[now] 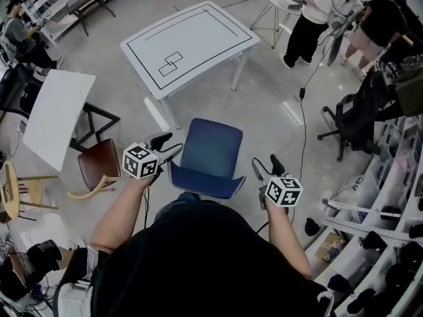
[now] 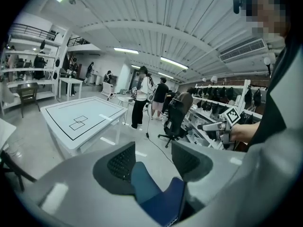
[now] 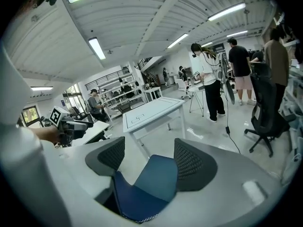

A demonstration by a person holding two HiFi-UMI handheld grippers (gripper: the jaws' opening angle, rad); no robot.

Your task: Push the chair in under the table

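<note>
Our left hand-held gripper (image 1: 168,144) has its jaws spread wide and pinches nothing. Its tips sit just beside the top left corner of the blue chair (image 1: 211,149), at the backrest, and we cannot tell whether they touch it. Our right hand-held gripper (image 1: 267,167) is spread the same way and also empty. It hangs off the chair's right side, apart from it. In each gripper view we see the chair's seat and backrest through the gap between the jaws.

The blue chair stands on the grey floor (image 1: 264,111) right in front of us, with its backrest toward us and its seat facing away. Beyond it is the white worktop (image 1: 198,32), marked with black lines. The chair is near the worktop's closest corner and leg, but its seat is wholly outside the edge, not underneath.

To the left, a brown chair (image 1: 99,165) sits beside a second white worktop (image 1: 56,114). To the right we see a black office chair (image 1: 350,121) and a cable (image 1: 303,117) running across the floor. Farthest off, people (image 1: 310,18) stand by a small round table (image 1: 281,0).
</note>
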